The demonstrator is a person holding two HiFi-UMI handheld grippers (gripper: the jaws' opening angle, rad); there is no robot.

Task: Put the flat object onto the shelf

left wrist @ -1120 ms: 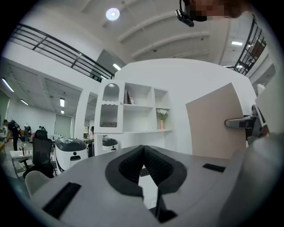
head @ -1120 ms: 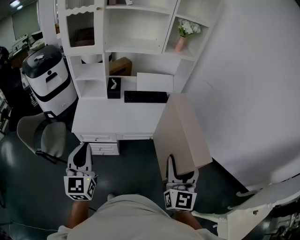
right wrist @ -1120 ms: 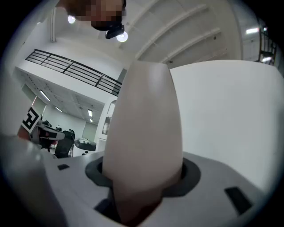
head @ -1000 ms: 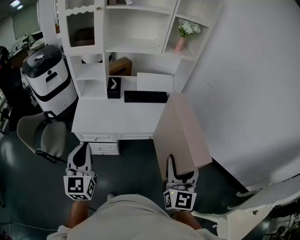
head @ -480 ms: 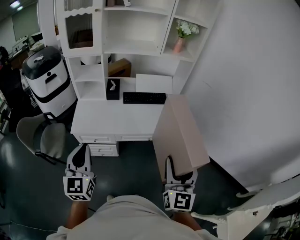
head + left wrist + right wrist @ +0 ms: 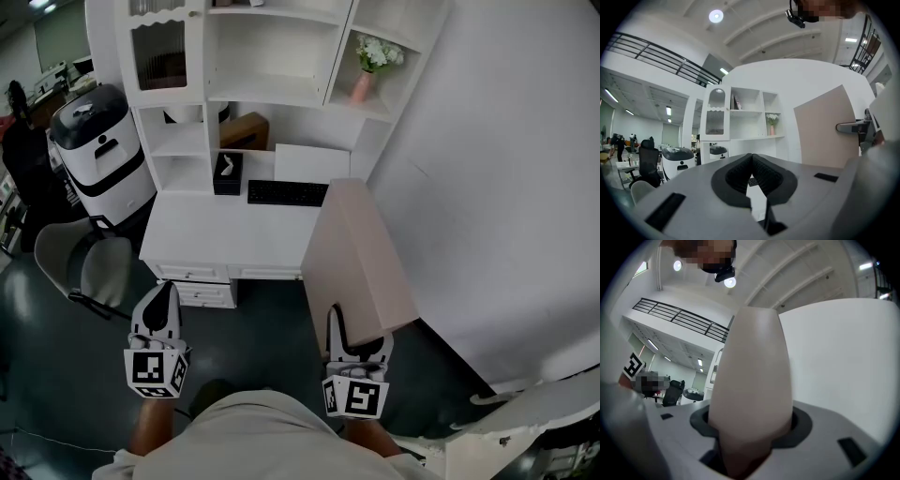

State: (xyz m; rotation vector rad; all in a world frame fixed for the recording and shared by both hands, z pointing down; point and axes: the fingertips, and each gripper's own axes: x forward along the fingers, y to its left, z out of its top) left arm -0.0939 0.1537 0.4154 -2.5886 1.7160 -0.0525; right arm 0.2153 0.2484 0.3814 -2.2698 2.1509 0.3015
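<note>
A large flat pale-pink box (image 6: pixel 359 260) stands on edge in the air, its near end clamped in my right gripper (image 6: pixel 349 343). In the right gripper view the flat box (image 6: pixel 752 380) fills the space between the jaws and blocks most of the scene. My left gripper (image 6: pixel 161 307) hangs at the left over the dark floor, its jaws together with nothing in them; in its own view the left gripper (image 6: pixel 752 165) points at the white shelf unit (image 6: pixel 747 115). The shelf unit (image 6: pixel 272 66) rises over a white desk (image 6: pixel 234 234) ahead.
On the desk lie a black keyboard (image 6: pixel 287 193), a black tissue box (image 6: pixel 228 174) and a white board (image 6: pixel 311 164). A pink vase of flowers (image 6: pixel 367 70) stands on a right shelf. A grey chair (image 6: pixel 84 269) and a white-and-black robot (image 6: pixel 98 150) are at the left. A white wall (image 6: pixel 497 187) runs along the right.
Both grippers and the box have shifted slightly forward toward the desk and shelf unit. The grip on the box is the same.
</note>
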